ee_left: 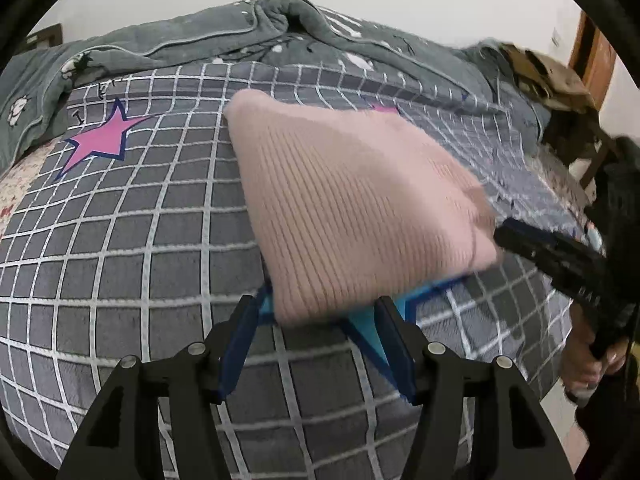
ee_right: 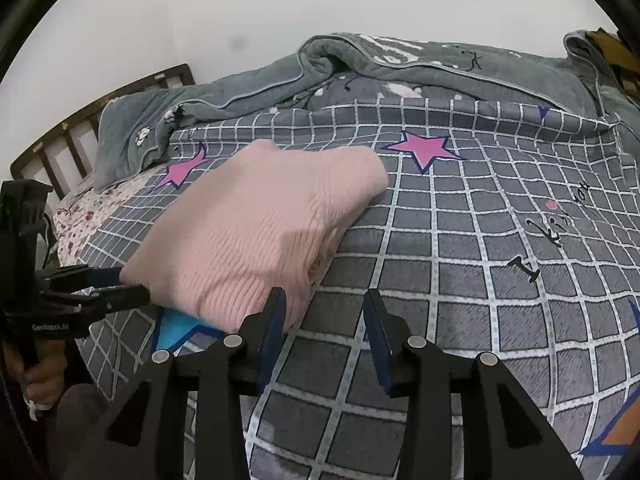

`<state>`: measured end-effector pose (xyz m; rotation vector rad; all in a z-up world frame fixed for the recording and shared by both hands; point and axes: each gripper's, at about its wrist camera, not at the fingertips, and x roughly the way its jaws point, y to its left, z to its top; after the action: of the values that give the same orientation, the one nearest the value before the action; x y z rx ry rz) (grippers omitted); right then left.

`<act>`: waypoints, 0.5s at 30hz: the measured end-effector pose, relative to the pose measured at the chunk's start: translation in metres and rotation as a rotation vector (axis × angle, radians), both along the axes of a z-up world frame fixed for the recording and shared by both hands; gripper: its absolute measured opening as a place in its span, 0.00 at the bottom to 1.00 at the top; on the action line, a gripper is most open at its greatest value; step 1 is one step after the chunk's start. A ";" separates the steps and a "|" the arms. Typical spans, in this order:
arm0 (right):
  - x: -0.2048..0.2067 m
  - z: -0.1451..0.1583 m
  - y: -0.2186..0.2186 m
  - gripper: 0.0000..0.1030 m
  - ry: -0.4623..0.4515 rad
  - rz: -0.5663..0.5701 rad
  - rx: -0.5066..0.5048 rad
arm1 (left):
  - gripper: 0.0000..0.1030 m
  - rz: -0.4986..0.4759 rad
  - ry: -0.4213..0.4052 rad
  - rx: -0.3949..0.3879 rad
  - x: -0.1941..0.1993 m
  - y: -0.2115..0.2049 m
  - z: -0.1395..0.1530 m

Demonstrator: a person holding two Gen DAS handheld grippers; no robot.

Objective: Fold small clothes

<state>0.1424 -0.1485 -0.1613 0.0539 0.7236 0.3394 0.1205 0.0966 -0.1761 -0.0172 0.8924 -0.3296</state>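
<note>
A folded pink ribbed knit garment (ee_left: 352,208) lies flat on the grey checked bed cover (ee_left: 120,248). It also shows in the right wrist view (ee_right: 256,224). My left gripper (ee_left: 316,312) is open, its fingertips at the garment's near edge with nothing between them. My right gripper (ee_right: 324,304) is open and empty; its left finger (ee_right: 276,312) is at the garment's near right corner. In the left wrist view the right gripper (ee_left: 520,240) is next to the garment's right corner. In the right wrist view the left gripper (ee_right: 116,284) is at its left edge.
A rumpled grey-green blanket (ee_left: 180,44) lies along the far side of the bed. A wooden headboard (ee_right: 80,128) stands at far left. A chair with clothes (ee_left: 560,92) and a door stand at right. Pink stars (ee_right: 424,148) and a blue star (ee_left: 364,328) mark the cover.
</note>
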 end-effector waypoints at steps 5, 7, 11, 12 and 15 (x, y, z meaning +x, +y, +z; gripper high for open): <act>-0.009 -0.003 0.006 0.39 0.008 0.051 -0.004 | 0.57 0.006 0.010 0.038 -0.002 -0.004 -0.007; -0.013 -0.004 0.012 0.40 0.007 0.079 -0.020 | 0.57 0.030 0.007 0.062 0.001 -0.004 -0.008; -0.016 -0.008 0.022 0.40 0.009 0.097 -0.057 | 0.57 0.068 0.022 0.063 0.008 0.001 -0.012; -0.016 -0.009 0.024 0.40 0.014 0.094 -0.061 | 0.57 0.069 0.021 0.058 0.008 0.001 -0.011; -0.012 -0.009 0.022 0.40 0.025 0.078 -0.047 | 0.57 0.074 0.006 0.056 0.003 0.003 -0.009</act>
<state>0.1309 -0.1263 -0.1705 -0.0150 0.7599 0.3967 0.1235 0.0999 -0.1851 0.0010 0.9042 -0.2353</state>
